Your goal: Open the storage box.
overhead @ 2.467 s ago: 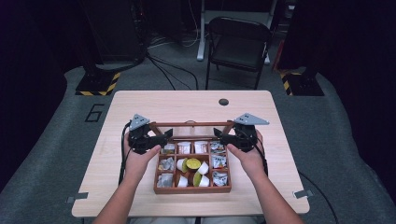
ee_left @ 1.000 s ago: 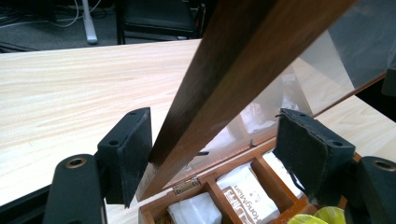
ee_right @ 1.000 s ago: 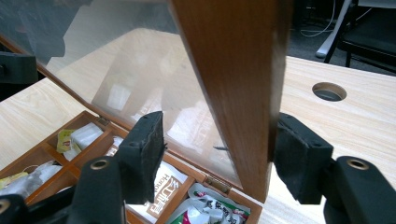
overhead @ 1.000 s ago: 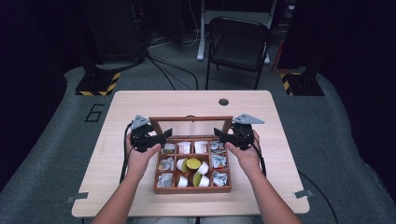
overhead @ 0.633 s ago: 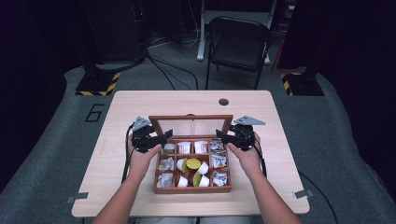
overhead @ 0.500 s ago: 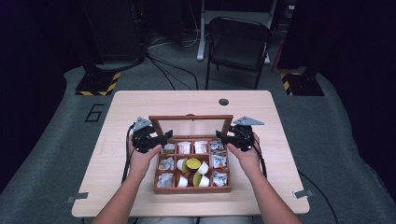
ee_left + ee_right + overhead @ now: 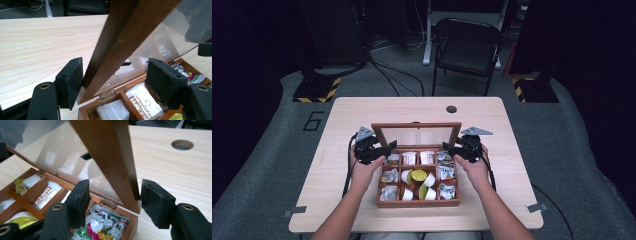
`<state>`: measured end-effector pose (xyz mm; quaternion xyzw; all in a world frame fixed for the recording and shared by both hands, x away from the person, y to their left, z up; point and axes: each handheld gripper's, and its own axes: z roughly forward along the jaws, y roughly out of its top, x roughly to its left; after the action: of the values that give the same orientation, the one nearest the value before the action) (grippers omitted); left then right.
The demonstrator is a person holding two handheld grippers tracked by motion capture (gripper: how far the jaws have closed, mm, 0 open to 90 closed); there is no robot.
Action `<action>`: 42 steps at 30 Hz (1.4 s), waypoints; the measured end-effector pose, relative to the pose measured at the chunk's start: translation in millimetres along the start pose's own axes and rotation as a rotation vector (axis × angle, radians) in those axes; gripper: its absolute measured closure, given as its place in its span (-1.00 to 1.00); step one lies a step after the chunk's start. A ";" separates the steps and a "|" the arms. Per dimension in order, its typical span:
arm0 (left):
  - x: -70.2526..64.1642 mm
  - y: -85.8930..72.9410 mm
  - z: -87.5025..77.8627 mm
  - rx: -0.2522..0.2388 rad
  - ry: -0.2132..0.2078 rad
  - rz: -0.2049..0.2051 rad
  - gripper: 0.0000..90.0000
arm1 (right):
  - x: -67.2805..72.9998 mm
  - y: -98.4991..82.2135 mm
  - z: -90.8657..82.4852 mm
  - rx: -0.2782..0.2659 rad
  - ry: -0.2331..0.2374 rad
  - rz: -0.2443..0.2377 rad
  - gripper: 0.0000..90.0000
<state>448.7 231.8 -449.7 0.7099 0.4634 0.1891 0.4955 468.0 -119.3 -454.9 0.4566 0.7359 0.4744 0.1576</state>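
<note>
The left gripper [image 7: 113,82] straddles the left side rail of the raised glass lid [image 7: 125,40]; its jaws have just been closing, one pad touching the wood, the other apart, so no grip. The right gripper [image 7: 113,201] brackets the lid's right rail loosely, gaps on both sides. A sachet [image 7: 142,102] in the wooden box [image 7: 418,202] reads "HongMa…". The box sits at the table's [image 7: 362,110] near middle. Both forearms reach forward from the near edge, flanking the box.
</note>
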 end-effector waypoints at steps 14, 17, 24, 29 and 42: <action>9.2 -11.4 12.5 0.028 -0.019 -0.031 -0.33 | -2.9 -3.1 8.7 0.016 0.014 -0.007 -0.13; 9.6 -14.0 13.6 0.024 -0.017 -0.028 -0.34 | -2.1 -4.2 9.7 0.020 0.002 -0.019 -0.12; 9.6 -17.0 14.7 0.011 -0.012 -0.024 -0.34 | 0.0 -6.8 11.8 0.026 -0.019 -0.031 -0.11; 9.3 -18.6 14.6 0.003 -0.008 -0.018 -0.33 | -1.6 -9.5 12.2 0.019 -0.022 -0.028 -0.09; 14.2 -14.2 19.0 0.017 -0.005 -0.038 -0.23 | -2.1 -10.0 13.1 0.011 -0.051 -0.031 0.08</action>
<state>463.0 234.9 -473.1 0.7056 0.4774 0.1739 0.4939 472.6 -115.0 -470.3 0.4579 0.7412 0.4563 0.1811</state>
